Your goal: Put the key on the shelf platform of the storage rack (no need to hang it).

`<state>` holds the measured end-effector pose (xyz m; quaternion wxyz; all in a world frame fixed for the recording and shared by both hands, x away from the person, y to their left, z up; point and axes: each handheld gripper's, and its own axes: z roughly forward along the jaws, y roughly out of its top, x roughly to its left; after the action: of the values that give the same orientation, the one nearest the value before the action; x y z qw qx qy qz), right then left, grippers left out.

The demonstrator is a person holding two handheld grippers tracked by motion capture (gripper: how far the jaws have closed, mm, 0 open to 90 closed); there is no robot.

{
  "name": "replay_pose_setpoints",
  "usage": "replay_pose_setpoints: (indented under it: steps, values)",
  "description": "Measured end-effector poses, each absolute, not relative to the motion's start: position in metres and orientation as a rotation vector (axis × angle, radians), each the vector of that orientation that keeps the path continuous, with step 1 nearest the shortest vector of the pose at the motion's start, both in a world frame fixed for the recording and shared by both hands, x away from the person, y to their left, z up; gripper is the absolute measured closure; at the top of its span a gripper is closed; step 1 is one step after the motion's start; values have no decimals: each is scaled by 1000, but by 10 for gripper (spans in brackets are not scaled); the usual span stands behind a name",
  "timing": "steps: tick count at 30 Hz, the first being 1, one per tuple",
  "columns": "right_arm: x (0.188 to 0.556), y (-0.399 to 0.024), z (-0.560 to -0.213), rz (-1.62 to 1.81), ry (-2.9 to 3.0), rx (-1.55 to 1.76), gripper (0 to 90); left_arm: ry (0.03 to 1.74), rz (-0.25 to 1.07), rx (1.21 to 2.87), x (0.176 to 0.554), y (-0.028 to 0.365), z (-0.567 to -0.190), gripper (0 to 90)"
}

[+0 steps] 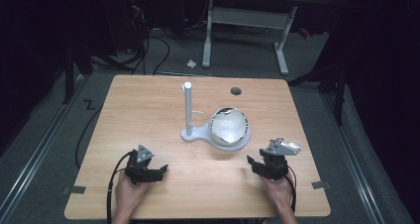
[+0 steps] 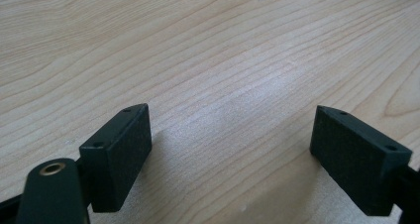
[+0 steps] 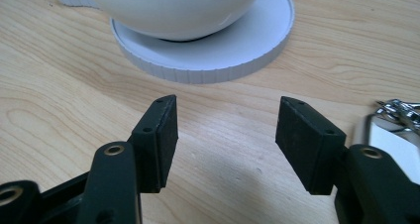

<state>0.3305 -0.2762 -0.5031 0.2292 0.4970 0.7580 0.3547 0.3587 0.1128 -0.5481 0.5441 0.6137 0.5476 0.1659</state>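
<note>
Right gripper (image 3: 225,135) hovers spread and empty, near the white ceramic bowl (image 3: 178,11), beside a silvery keyring (image 3: 396,112), seemingly lining up.

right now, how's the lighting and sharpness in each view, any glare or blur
High view: table lit, surroundings nearly black, soft overall, bowl rim glints. Left gripper view: even light, wood grain sharp, near jaws slightly soft, faint shadows under them. Right gripper view: bright sheen on the bowl, keyring glares, dark shadow between the jaws.

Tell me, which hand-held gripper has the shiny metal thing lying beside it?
The right hand-held gripper: the shiny keyring-like piece lies beside it; the left hand-held gripper has bare table around it.
</note>
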Motion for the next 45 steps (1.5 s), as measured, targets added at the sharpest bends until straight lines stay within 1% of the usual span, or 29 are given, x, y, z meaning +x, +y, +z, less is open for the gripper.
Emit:
replay_pose_setpoints:
  steps: [5, 13, 24, 32, 39, 45]
  values:
    - [330, -291, -495, 967, 2046, 1397, 418, 1293, 390, 1464, 358, 113, -548, 167]
    - [332, -303, -499, 907, 2018, 1453, 413, 1291, 388, 1464, 358, 113, -548, 167]
    - [336, -326, -493, 890, 1937, 1498, 417, 1291, 388, 1464, 358, 113, -548, 167]
    - [346, -335, -494, 870, 1933, 1535, 414, 1291, 388, 1463, 358, 113, -548, 167]
    - [355, -337, -497, 840, 1963, 1577, 386, 1295, 392, 1462, 358, 113, -548, 167]
    - [365, -339, -507, 809, 1962, 1623, 384, 1297, 392, 1460, 358, 113, -548, 167]
